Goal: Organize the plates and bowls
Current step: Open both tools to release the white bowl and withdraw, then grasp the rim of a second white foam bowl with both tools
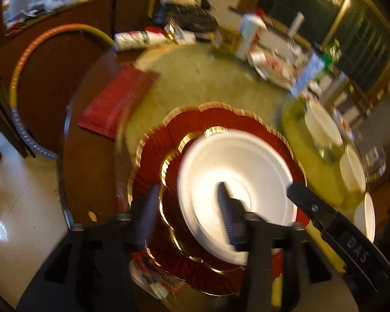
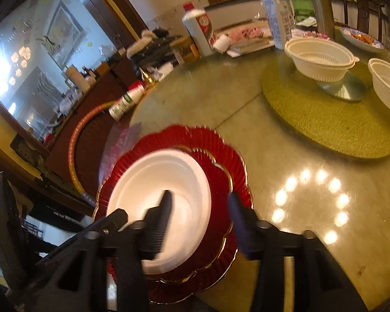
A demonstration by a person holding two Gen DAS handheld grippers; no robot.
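A white plate (image 1: 247,161) lies on a small red gold-rimmed plate (image 1: 170,202), which rests on a large red scalloped plate (image 1: 221,119) near the table's front edge. My left gripper (image 1: 188,208) is open over the stack's left side, one finger above the red rim and one above the white plate. My right gripper (image 2: 200,218) is open too. The right edge of the white plate (image 2: 156,176) lies between its fingers without being pinched. One of its fingers (image 1: 299,195) shows at the stack's right in the left wrist view. White bowls (image 2: 319,59) stand farther back.
A round green mat (image 2: 325,119) holds the bowls, with another white bowl (image 2: 387,85) at the right. Bottles (image 2: 200,31), boxes and clutter fill the table's far side. A red packet (image 1: 117,101) lies left of the stack. A chair back (image 1: 52,83) stands beyond the table edge.
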